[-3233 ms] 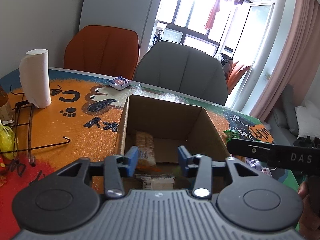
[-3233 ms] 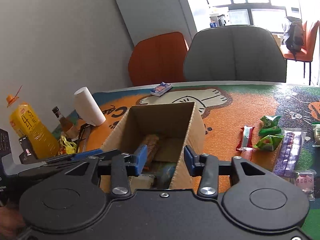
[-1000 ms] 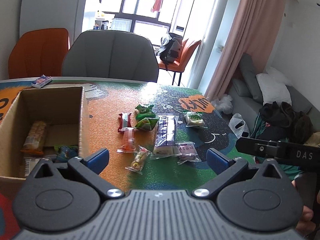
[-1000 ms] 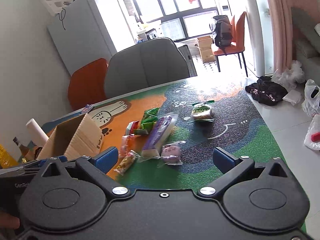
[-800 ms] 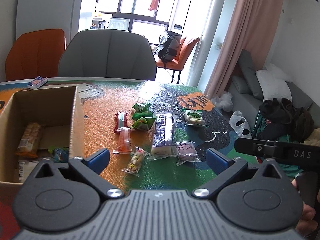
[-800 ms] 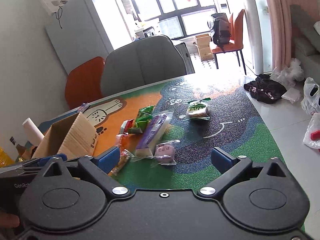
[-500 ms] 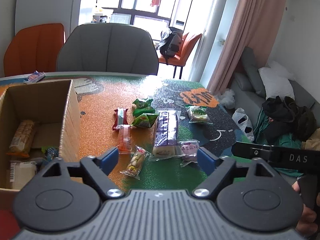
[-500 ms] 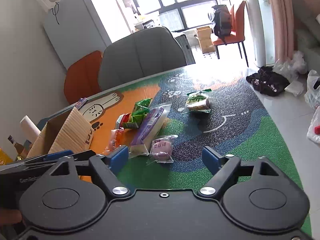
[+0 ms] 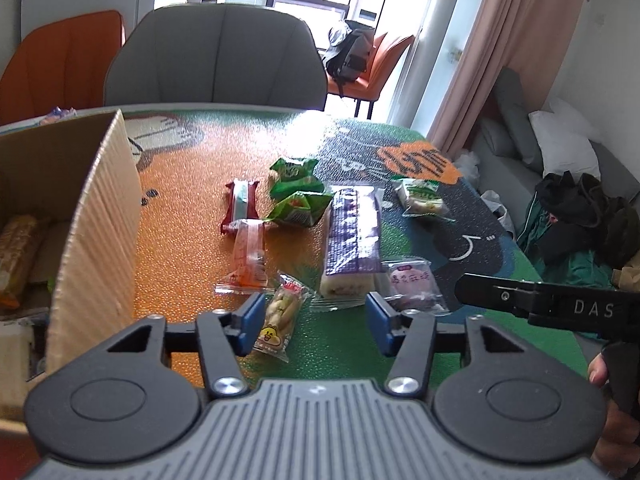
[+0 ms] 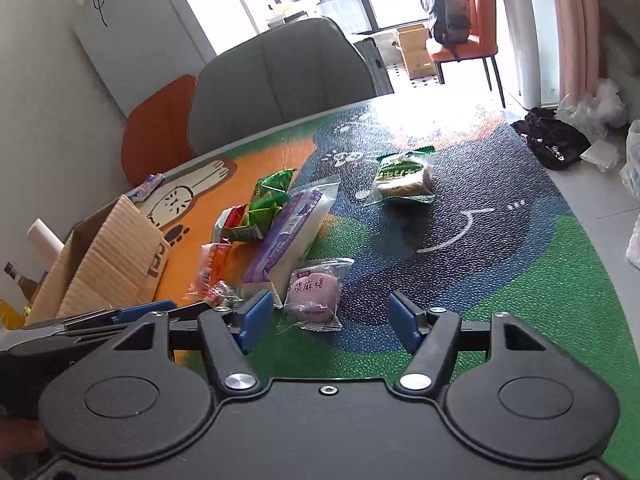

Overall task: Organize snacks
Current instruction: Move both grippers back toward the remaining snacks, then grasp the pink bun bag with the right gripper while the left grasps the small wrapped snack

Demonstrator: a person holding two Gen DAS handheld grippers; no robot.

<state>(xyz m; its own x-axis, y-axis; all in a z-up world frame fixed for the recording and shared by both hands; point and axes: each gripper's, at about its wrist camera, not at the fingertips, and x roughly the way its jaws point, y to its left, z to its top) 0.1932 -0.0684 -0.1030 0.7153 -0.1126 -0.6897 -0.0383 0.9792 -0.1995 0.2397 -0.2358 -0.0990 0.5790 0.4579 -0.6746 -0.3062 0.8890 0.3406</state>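
Mostly we see the cardboard box (image 9: 100,216) cut off at left, left tongs (image 9: 312,322) closing over the yellow snack packet (image 9: 280,316) without pinching, right tongs (image 10: 330,320) narrowing above the pink mochi packet (image 10: 314,292), both angled down at the counter (image 9: 192,200).

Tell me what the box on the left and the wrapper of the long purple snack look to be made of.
Box: brown corrugated cardboard, matte; the fluted ridges show along its side wall. Long purple snack: thin clear plastic film, glossy, probably printed purple on top; the pale cake shows through at the near end and the film catches glare.

Black left gripper (image 9: 315,322), blue pads (image 9: 251,322), silver screws, possibly ribbed grey housing.
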